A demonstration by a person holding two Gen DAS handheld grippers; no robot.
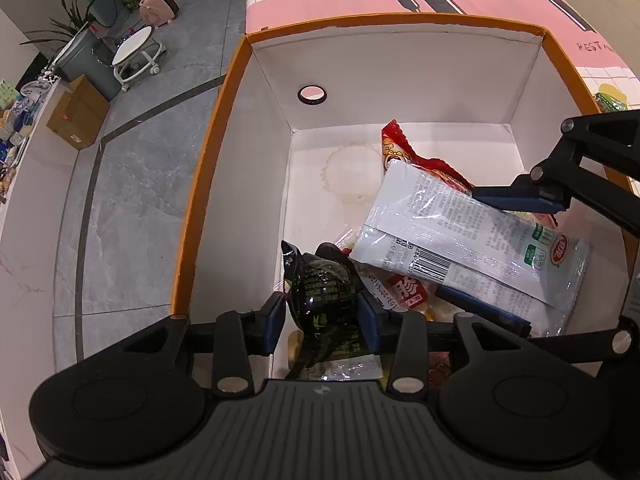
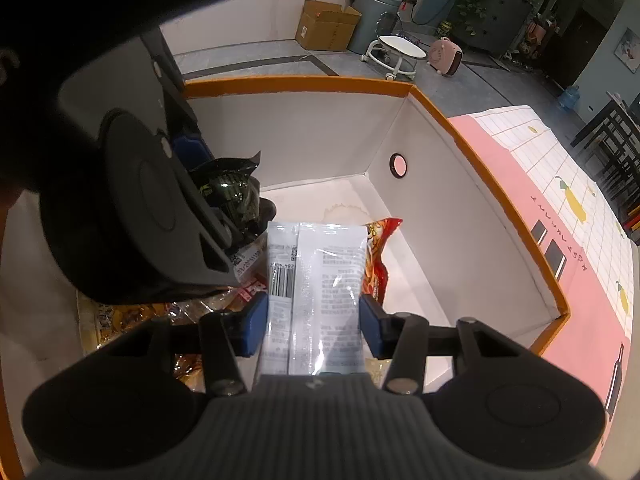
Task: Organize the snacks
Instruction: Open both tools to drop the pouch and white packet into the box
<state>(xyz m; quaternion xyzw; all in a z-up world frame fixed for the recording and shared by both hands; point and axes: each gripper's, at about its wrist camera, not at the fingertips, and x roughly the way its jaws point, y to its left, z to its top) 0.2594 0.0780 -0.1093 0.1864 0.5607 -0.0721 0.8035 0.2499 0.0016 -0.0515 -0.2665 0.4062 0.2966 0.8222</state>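
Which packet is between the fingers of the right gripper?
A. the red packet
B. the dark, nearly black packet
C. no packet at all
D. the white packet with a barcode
D: in the right wrist view the white packet with its barcode sits between the blue pads of the right gripper, over the orange-rimmed box; the dark packet is in the left gripper.

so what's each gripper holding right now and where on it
The left gripper pinches the dark green packet across its middle. The right gripper grips the white packet by its long edges, near the lower end.
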